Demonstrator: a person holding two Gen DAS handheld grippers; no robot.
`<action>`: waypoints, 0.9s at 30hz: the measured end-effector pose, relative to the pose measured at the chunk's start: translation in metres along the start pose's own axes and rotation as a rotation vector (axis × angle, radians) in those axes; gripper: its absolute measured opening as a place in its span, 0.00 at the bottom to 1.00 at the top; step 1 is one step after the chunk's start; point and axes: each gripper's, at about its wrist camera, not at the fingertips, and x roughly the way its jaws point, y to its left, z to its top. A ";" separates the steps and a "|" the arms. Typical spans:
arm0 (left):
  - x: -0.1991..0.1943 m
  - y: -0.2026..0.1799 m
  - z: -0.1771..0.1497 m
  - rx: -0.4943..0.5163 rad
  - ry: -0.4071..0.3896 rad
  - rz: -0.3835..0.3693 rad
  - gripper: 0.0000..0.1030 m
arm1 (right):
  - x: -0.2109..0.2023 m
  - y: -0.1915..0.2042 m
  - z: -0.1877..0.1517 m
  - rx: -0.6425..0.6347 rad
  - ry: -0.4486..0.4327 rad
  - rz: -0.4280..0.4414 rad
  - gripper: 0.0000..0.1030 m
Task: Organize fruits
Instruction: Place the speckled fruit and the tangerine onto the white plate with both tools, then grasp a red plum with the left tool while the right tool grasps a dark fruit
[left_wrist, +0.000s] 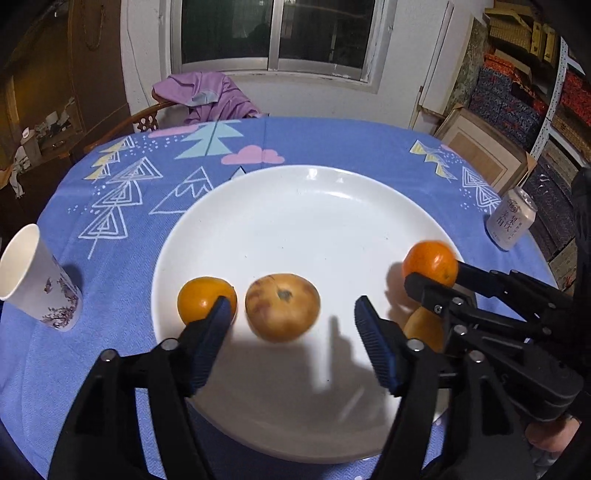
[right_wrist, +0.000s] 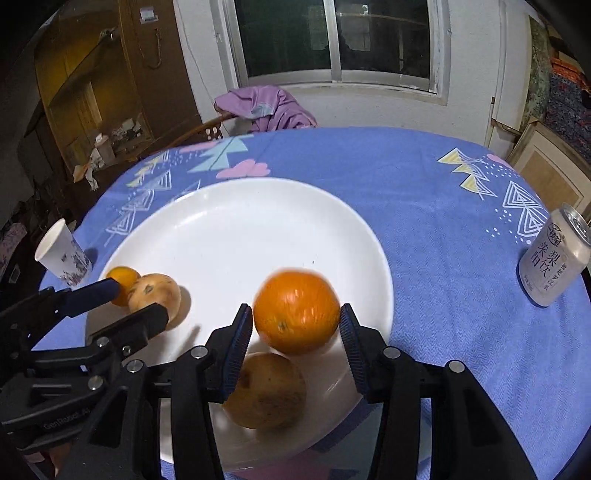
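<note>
A large white plate (left_wrist: 295, 221) lies on the blue tablecloth. On it sit a small orange (left_wrist: 201, 299) at the left and a yellow-brown pear-like fruit (left_wrist: 282, 306) beside it. My left gripper (left_wrist: 291, 314) is open, its jaws wide around that brown fruit, touching nothing. My right gripper (right_wrist: 295, 325) holds a bigger orange (right_wrist: 297, 310) between its pads, just above the plate's right side; this orange also shows in the left wrist view (left_wrist: 430, 262). A second brown fruit (right_wrist: 266, 391) lies under the right gripper on the plate (right_wrist: 229, 236).
A paper cup (left_wrist: 33, 280) stands left of the plate. A drink can (left_wrist: 511, 218) stands at the table's right edge. A chair with purple cloth (left_wrist: 207, 96) is behind the table. Boxes stack up at the right.
</note>
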 end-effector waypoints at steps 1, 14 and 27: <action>-0.004 0.000 0.001 0.001 -0.005 -0.002 0.67 | -0.006 -0.001 0.002 0.005 -0.020 0.000 0.51; -0.135 0.062 -0.055 -0.107 -0.160 0.104 0.78 | -0.176 0.032 -0.014 -0.025 -0.318 0.156 0.75; -0.132 0.088 -0.162 -0.145 -0.066 0.161 0.78 | -0.186 -0.021 -0.143 0.141 -0.289 0.107 0.86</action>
